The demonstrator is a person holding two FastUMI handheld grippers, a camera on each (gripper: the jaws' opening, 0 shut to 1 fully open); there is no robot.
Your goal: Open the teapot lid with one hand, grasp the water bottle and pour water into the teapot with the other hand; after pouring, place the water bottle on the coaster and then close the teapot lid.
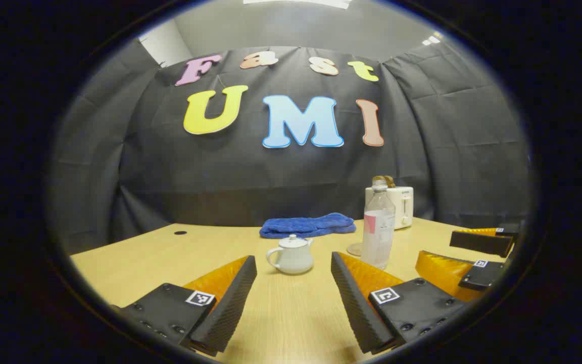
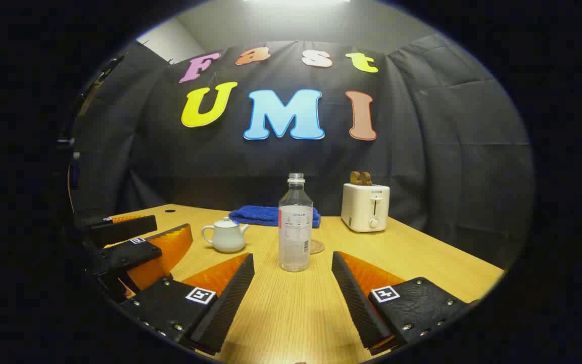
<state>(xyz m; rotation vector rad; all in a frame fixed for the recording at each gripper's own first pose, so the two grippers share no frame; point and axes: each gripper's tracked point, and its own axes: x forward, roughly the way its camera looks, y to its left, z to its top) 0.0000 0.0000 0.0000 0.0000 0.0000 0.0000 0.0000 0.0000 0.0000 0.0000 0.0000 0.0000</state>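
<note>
A small white teapot [image 1: 291,255] with its lid on stands on the wooden table, straight ahead of my left gripper [image 1: 293,298], which is open and short of it. To its right a clear, uncapped water bottle [image 1: 378,230] stands upright, with a round coaster [image 1: 355,248] just behind it. In the right gripper view the bottle [image 2: 295,225] is dead ahead of my open right gripper [image 2: 293,296], the coaster [image 2: 317,246] peeks out behind it and the teapot [image 2: 225,235] sits to the left. The right gripper [image 1: 473,258] also appears at the left gripper view's right edge.
A folded blue towel [image 1: 307,225] lies at the back of the table [image 1: 134,258]. A white toaster [image 2: 365,206] with bread in its slots stands at the back right. A small round hole [image 1: 180,233] marks the table's far left. The black cloth wall closes off the back.
</note>
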